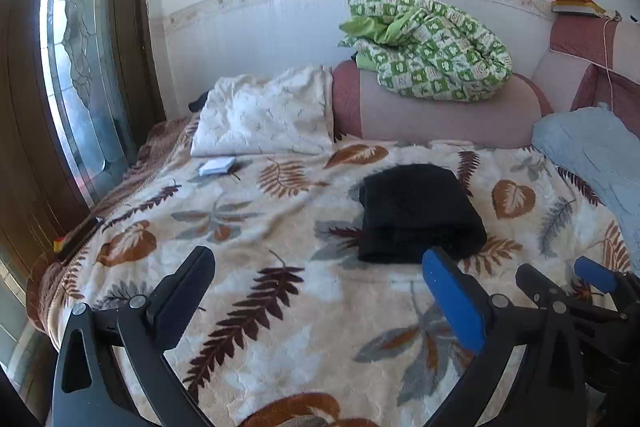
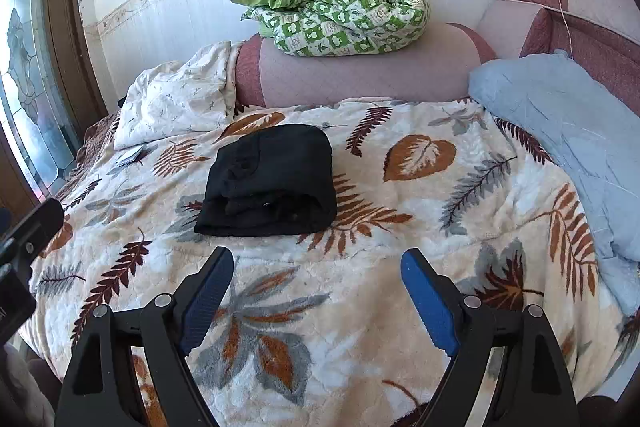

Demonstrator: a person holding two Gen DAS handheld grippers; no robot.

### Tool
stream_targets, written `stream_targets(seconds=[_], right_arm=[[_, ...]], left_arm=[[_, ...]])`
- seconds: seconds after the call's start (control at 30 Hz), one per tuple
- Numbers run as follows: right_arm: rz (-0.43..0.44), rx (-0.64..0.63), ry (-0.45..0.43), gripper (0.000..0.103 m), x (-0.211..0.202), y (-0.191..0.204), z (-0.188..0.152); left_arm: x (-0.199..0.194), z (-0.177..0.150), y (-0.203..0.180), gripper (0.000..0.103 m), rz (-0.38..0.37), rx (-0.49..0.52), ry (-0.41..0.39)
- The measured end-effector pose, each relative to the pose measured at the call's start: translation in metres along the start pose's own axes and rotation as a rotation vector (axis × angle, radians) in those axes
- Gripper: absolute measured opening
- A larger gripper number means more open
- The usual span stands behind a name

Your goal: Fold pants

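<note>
The black pants (image 1: 420,211) (image 2: 272,183) lie folded into a compact bundle on the leaf-patterned blanket (image 1: 280,307) (image 2: 440,227), folded edges toward me. My left gripper (image 1: 320,259) hovers open over the blanket, nearer than the bundle and to its left, with nothing between its fingers. My right gripper (image 2: 318,257) is open too, held back from the bundle's near edge, and empty. In the left wrist view the right gripper (image 1: 556,269) shows at the lower right. Part of the left gripper's black body (image 2: 36,227) enters the right wrist view at the left edge.
A white pillow (image 1: 264,115) and a small packet (image 1: 218,166) lie far left. A pink bolster (image 2: 360,71) carries a green checked quilt (image 2: 340,3) at the back. A blue pillow (image 2: 568,147) lies on the right. A glazed door (image 1: 76,67) stands left of the bed.
</note>
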State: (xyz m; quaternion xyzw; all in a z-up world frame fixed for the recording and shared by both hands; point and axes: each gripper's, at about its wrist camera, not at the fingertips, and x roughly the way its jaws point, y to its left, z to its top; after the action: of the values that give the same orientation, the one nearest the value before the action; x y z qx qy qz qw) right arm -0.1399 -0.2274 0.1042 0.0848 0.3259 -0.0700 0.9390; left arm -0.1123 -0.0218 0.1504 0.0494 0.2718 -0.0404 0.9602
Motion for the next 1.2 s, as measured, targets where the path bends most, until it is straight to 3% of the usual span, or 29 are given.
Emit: stream_targets(seconds=[0.5, 1.0, 1.2], right_arm=[[-0.004, -0.035, 0.045, 0.09, 0.006, 0.014, -0.008], [-0.011, -0.054, 0.079, 0.09, 0.018, 0.02, -0.01], [-0.01, -0.044, 0.083, 0.09, 0.02, 0.02, -0.008]], left_arm=[[0.017, -0.007, 0.007, 0.103, -0.061, -0.049, 0.113], [0.029, -0.008, 0.01, 0.103, -0.081, -0.057, 0.157], [0.02, -0.005, 0.012, 0.103, -0.091, -0.059, 0.132]])
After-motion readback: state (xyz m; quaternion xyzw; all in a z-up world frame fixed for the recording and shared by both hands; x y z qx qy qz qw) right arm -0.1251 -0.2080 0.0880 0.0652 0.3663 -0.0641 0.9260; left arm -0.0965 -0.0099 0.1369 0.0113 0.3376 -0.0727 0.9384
